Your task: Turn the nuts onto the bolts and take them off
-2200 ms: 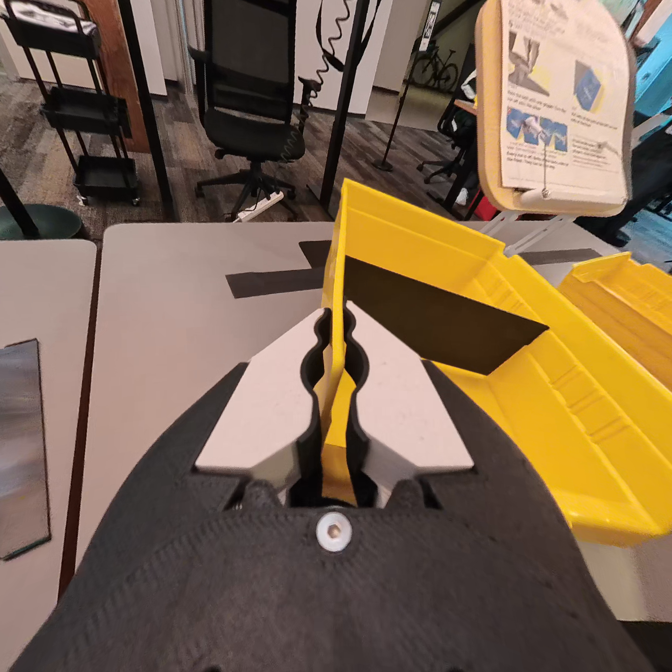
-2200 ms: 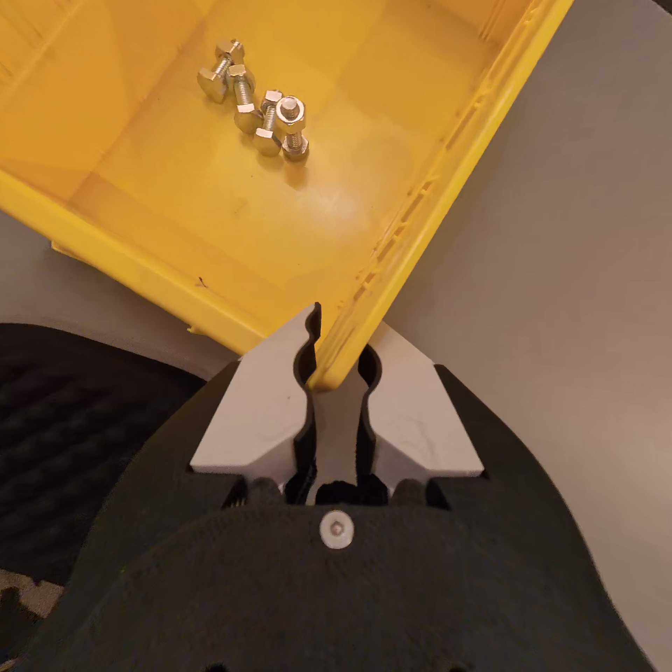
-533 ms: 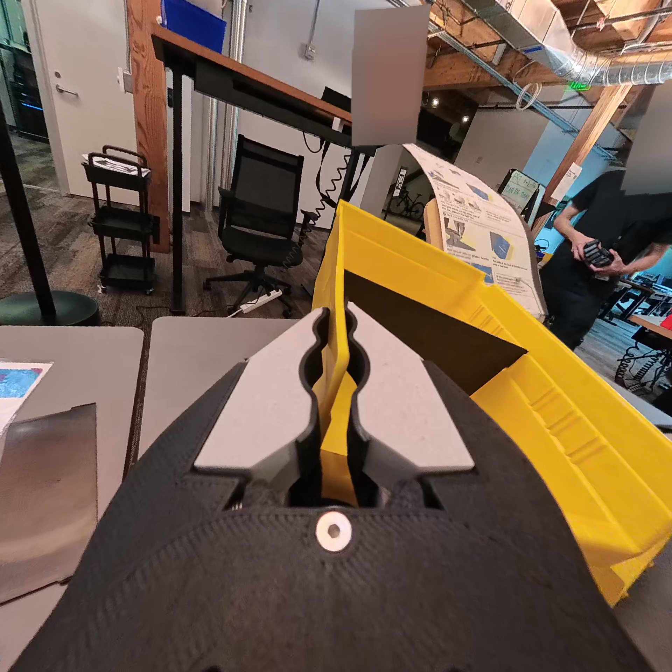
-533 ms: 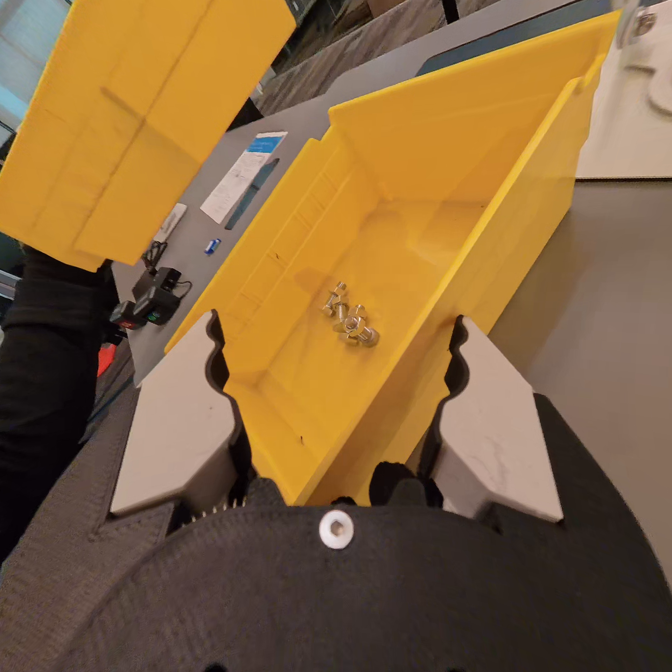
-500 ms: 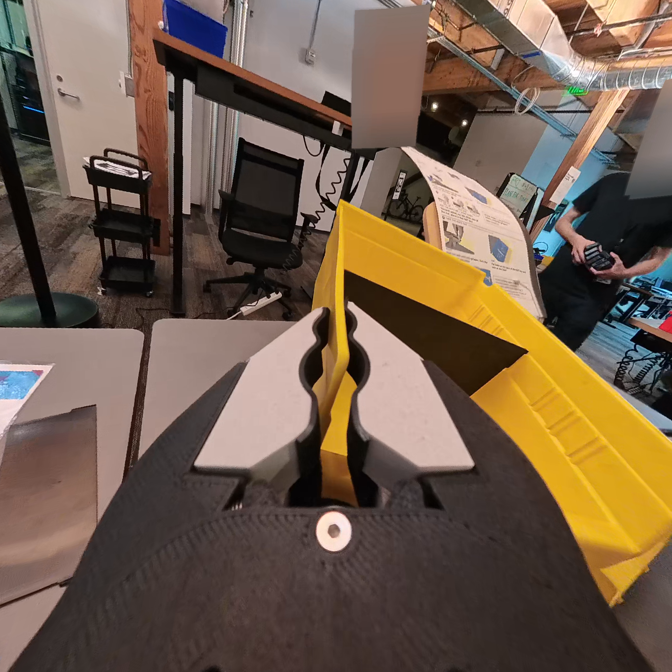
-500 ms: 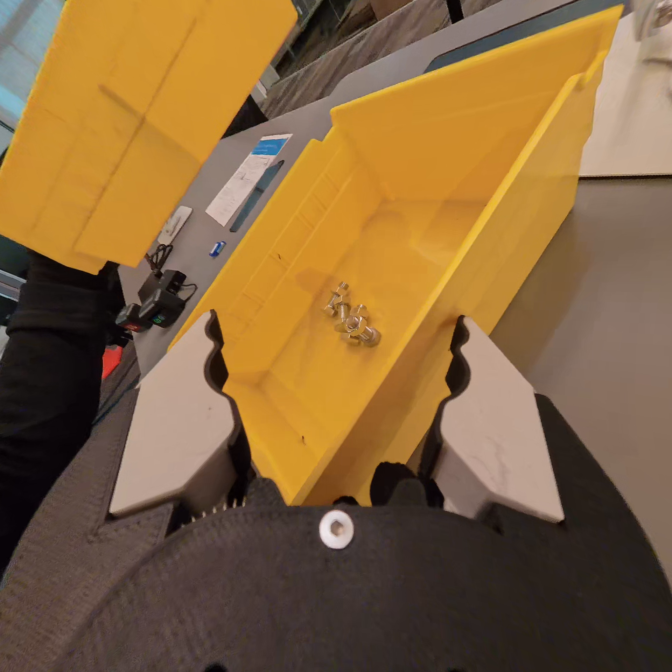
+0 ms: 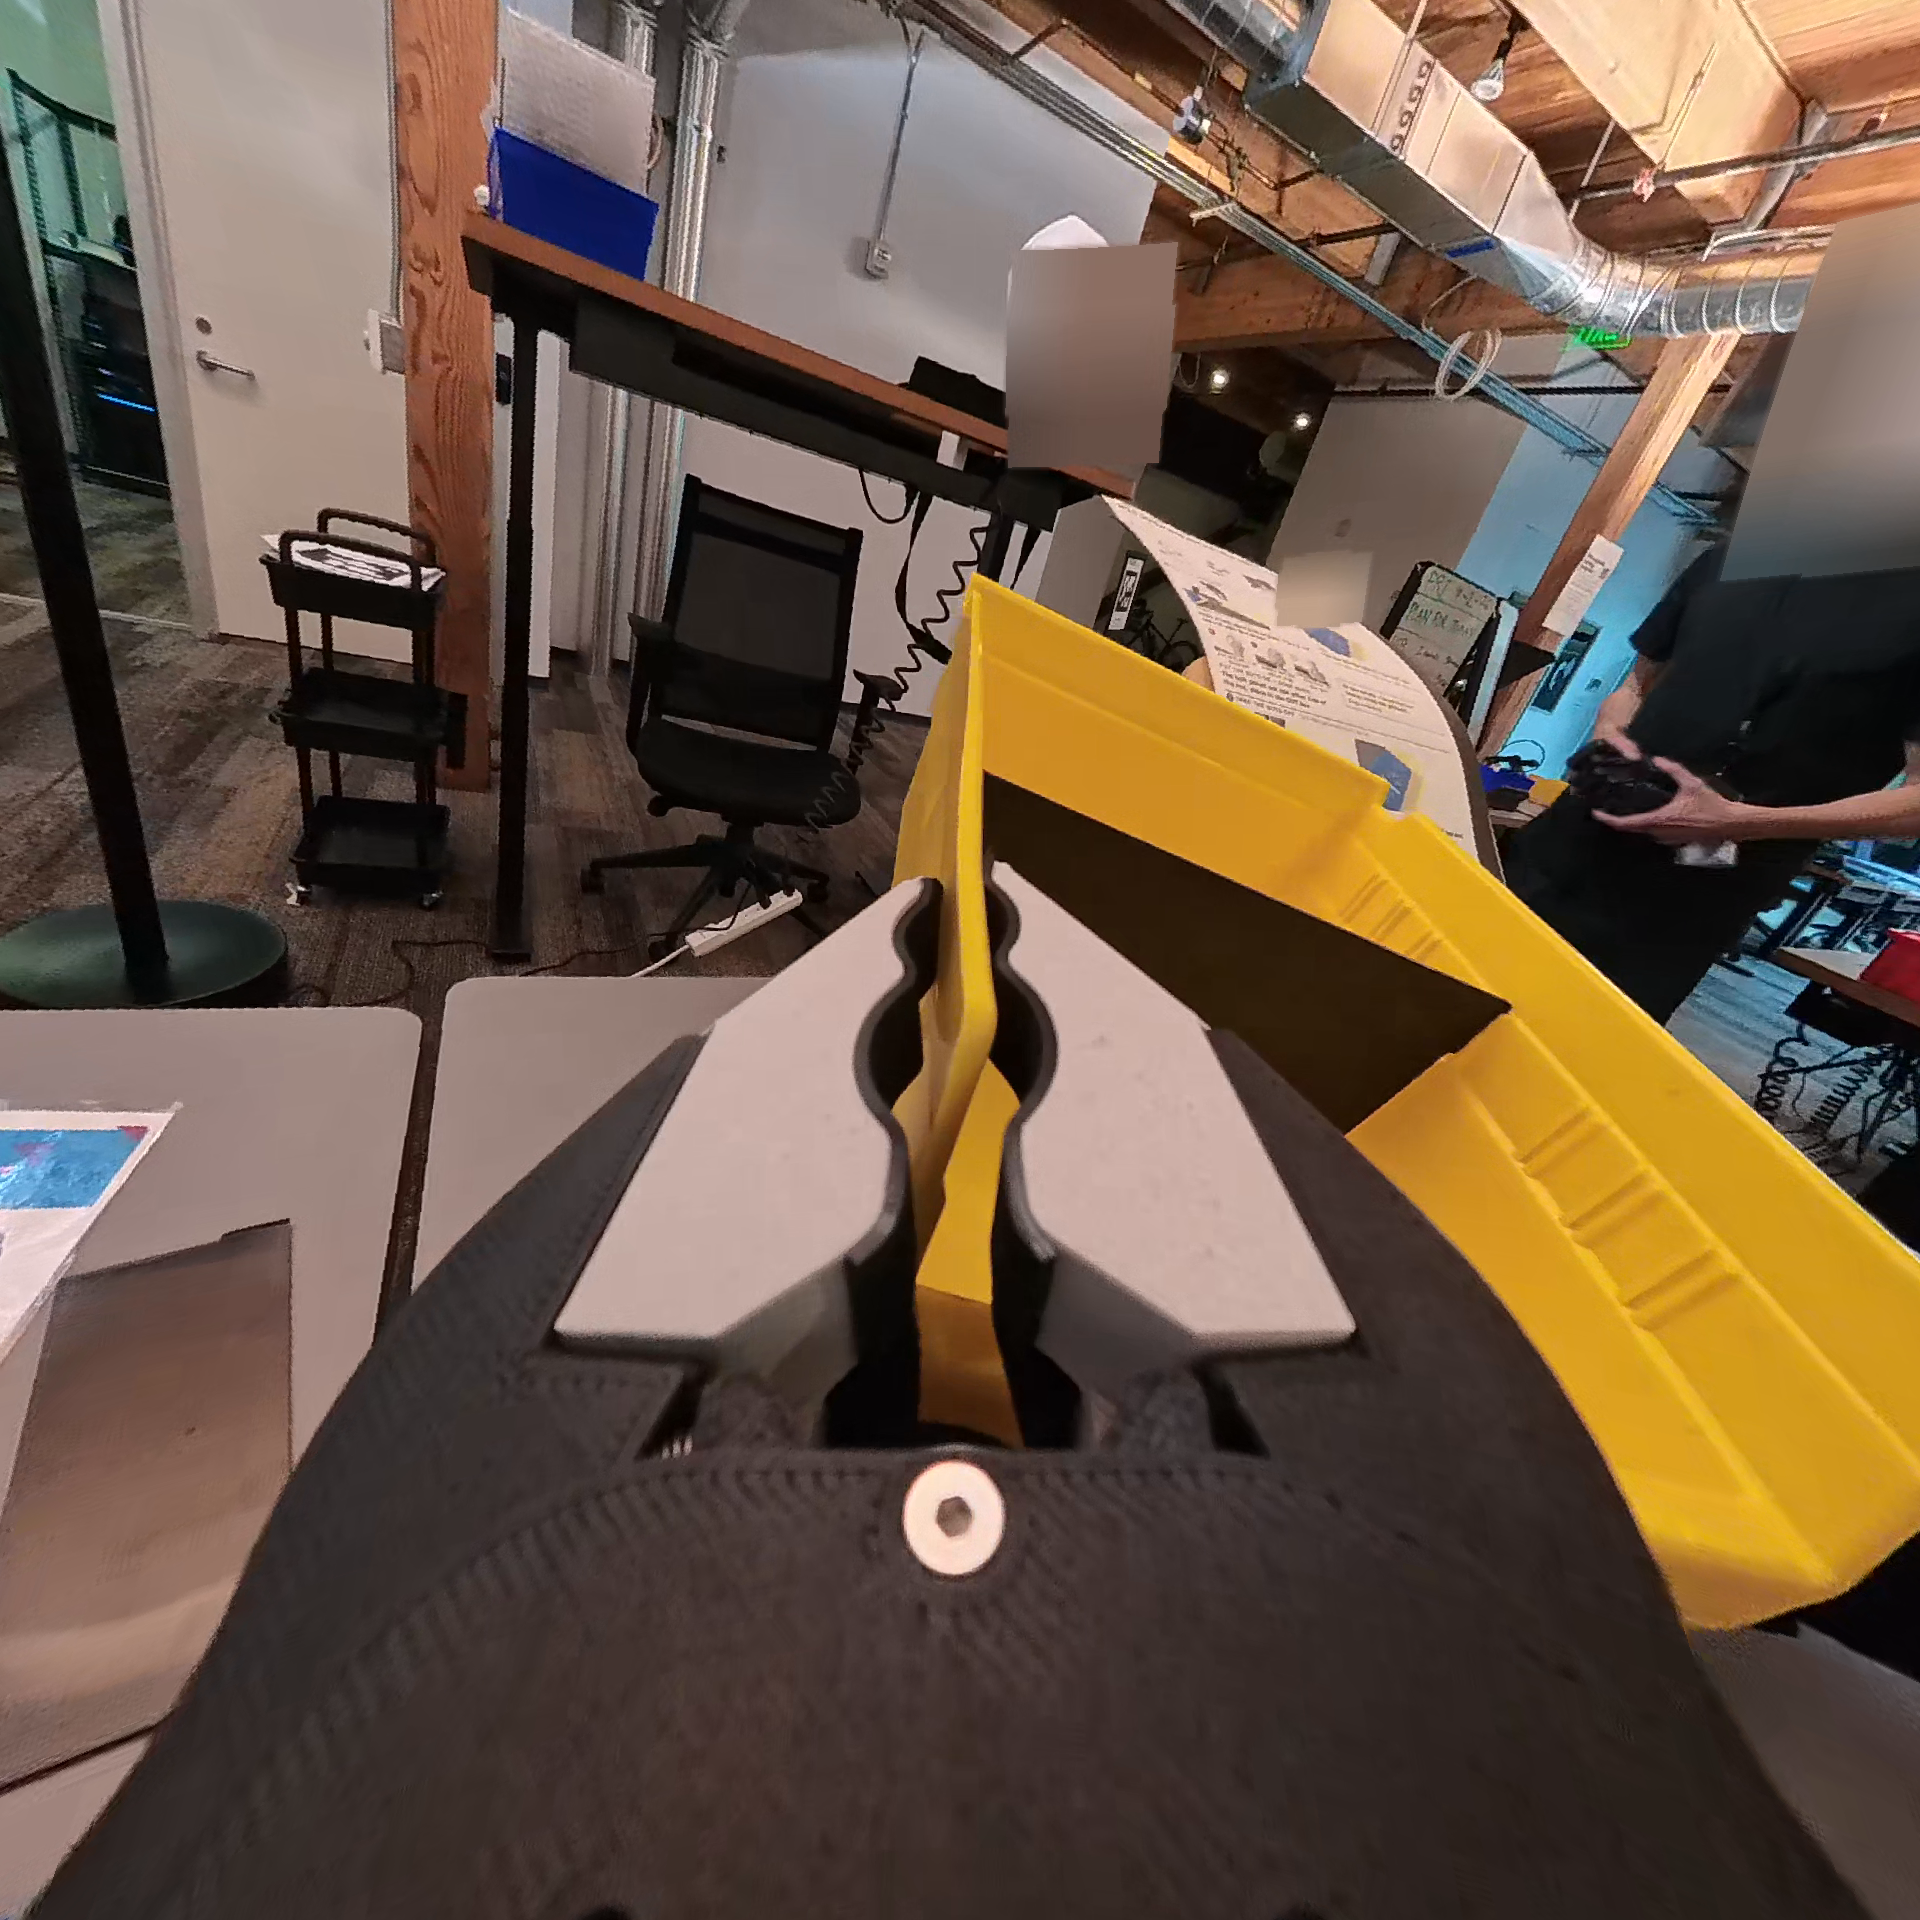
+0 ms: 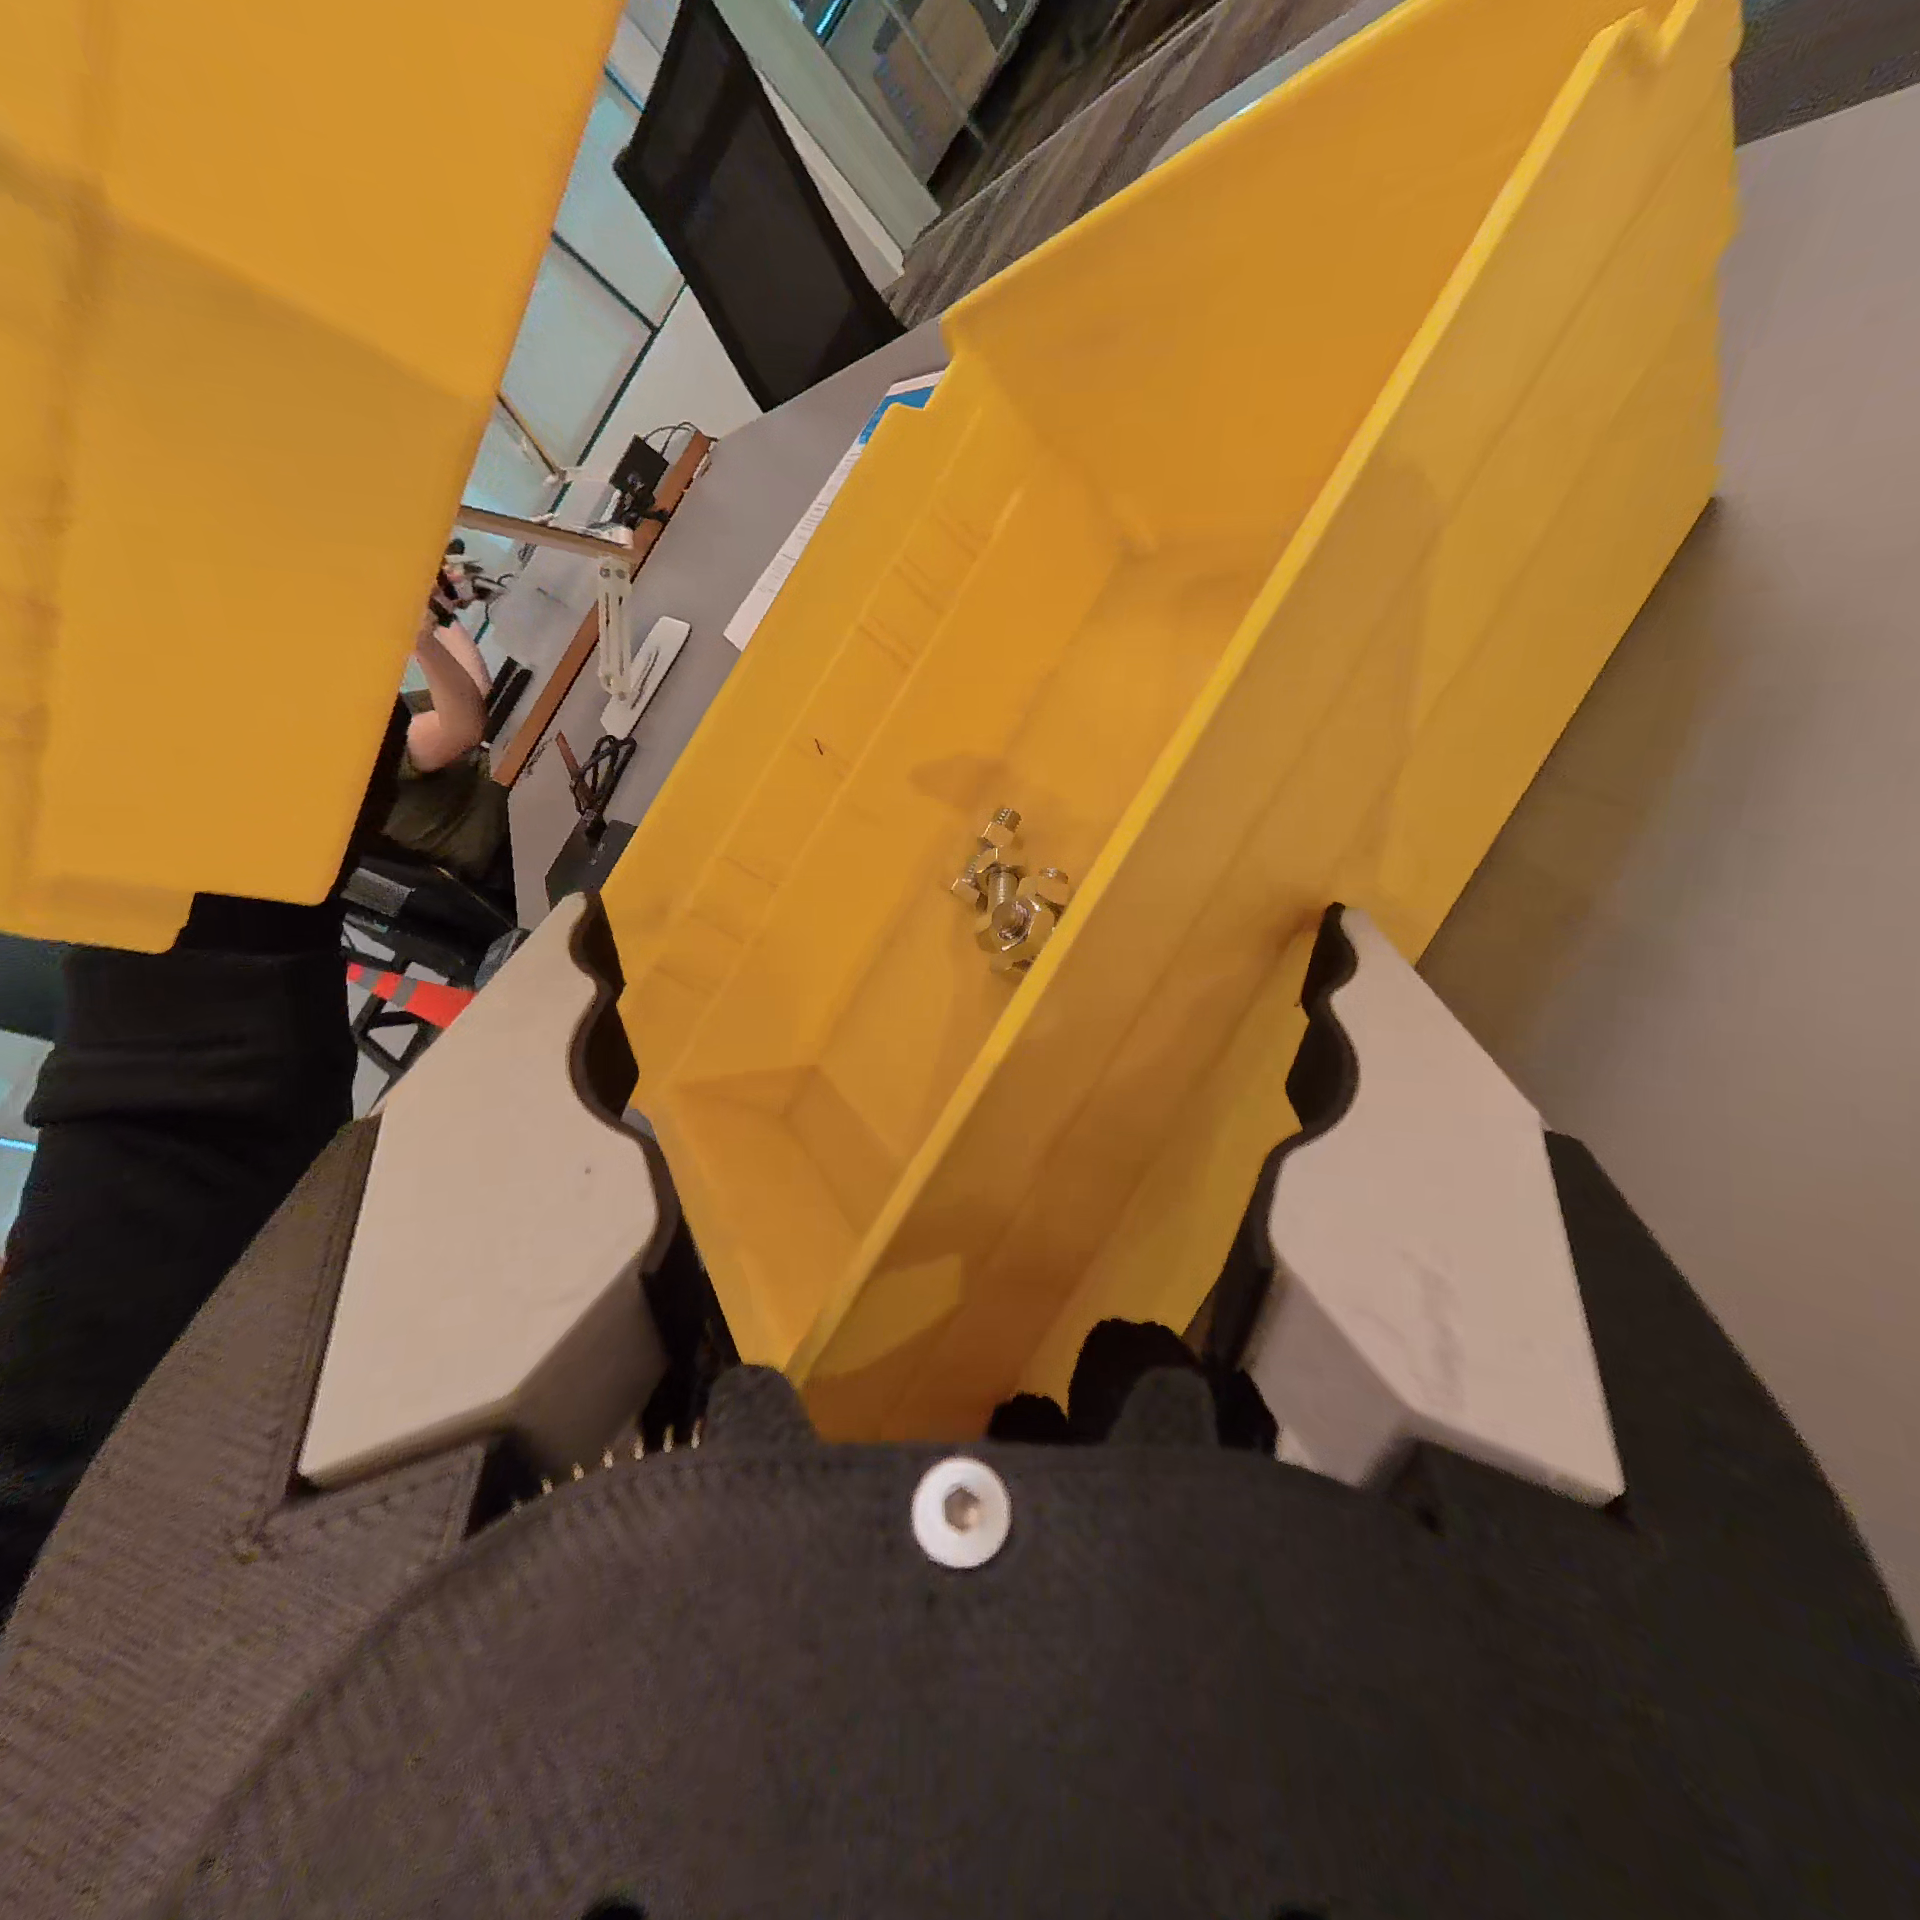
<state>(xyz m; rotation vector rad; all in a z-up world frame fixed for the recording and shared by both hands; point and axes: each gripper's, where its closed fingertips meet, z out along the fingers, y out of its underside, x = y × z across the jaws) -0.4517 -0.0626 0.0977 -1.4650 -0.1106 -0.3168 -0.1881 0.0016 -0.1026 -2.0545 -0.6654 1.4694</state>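
The lifted yellow plastic bin [image 8: 239, 436] blocks the upper left. The second yellow plastic bin [image 8: 1382, 582] resting on the grey surface [image 8: 1766, 831] has an open top, leaving the small metal bolts with nuts [image 8: 1003, 899] reachable from above between its walls.

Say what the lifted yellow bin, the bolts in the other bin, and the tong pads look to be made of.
Lifted yellow bin: apparently moulded plastic, glossy, with ribbed walls and a thin rim; the left tongs are shut on that rim.
Bolts with nuts: seemingly bright plated steel, with shiny silver threads and hex faces.
Pads of the right tongs: matte grey, probably hard printed plastic; open.
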